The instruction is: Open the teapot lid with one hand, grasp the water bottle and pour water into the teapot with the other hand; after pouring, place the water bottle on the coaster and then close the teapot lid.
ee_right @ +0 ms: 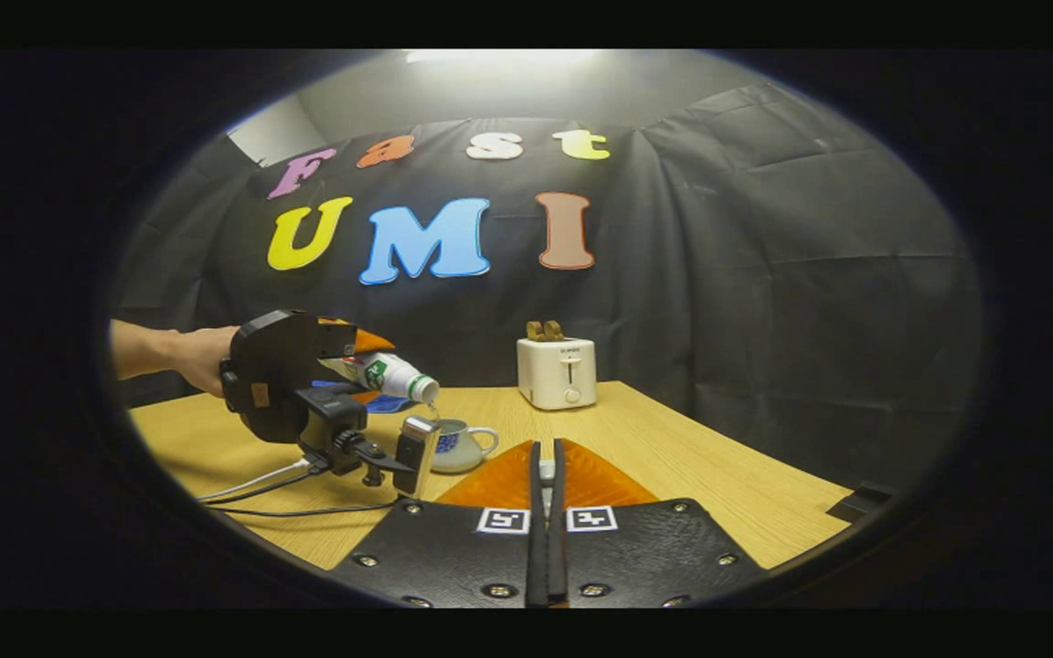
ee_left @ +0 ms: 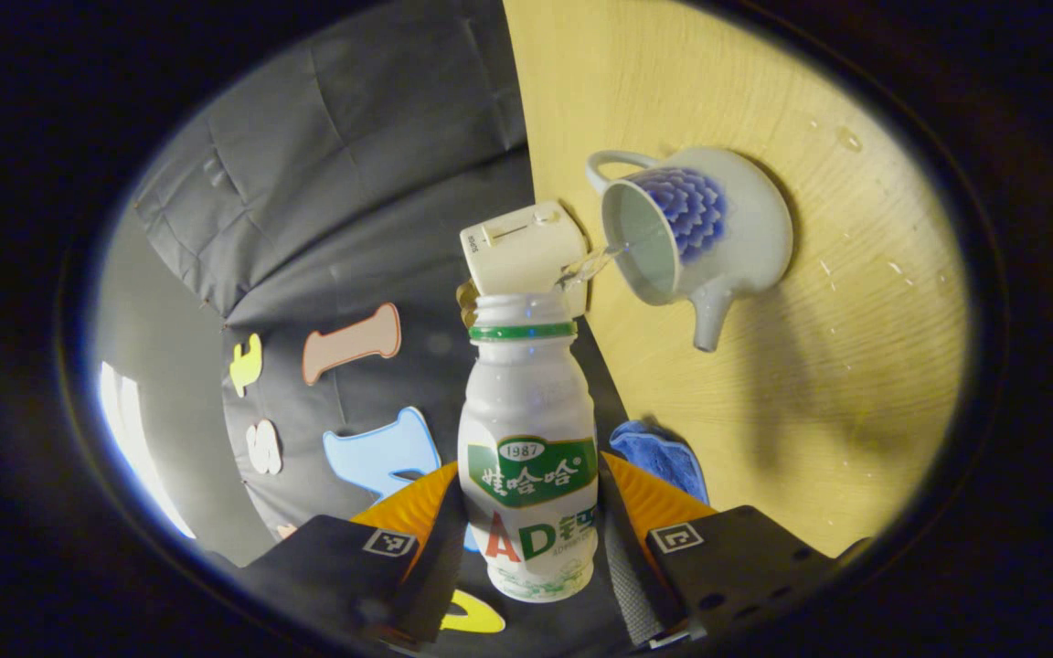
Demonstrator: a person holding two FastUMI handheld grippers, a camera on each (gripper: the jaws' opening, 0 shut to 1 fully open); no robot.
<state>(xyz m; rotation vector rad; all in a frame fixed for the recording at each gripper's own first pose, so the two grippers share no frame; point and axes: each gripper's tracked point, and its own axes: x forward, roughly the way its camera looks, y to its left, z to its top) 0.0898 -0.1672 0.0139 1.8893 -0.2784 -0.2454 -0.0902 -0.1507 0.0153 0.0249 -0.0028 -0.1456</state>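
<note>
My left gripper (ee_left: 531,493) is shut on a white water bottle (ee_left: 531,457) with a green label and a green neck ring. The bottle is tipped towards the teapot (ee_left: 700,228), a pale pot with a blue flower pattern and no lid on it. A thin stream of water (ee_left: 590,265) runs from the bottle's mouth into the pot. The right gripper view shows the same bottle (ee_right: 389,375) tilted over the teapot (ee_right: 458,448), with a hand (ee_right: 188,352) holding that gripper (ee_right: 380,370). My right gripper (ee_right: 545,461) is raised, its fingers nearly together on a pale sliver that looks like the lid's knob.
A white toaster (ee_right: 557,370) with bread in its slots stands at the back of the wooden table (ee_right: 718,475), behind the teapot. A blue cloth (ee_left: 659,452) lies on the table near the left gripper. Cables (ee_right: 261,484) trail from that gripper across the table.
</note>
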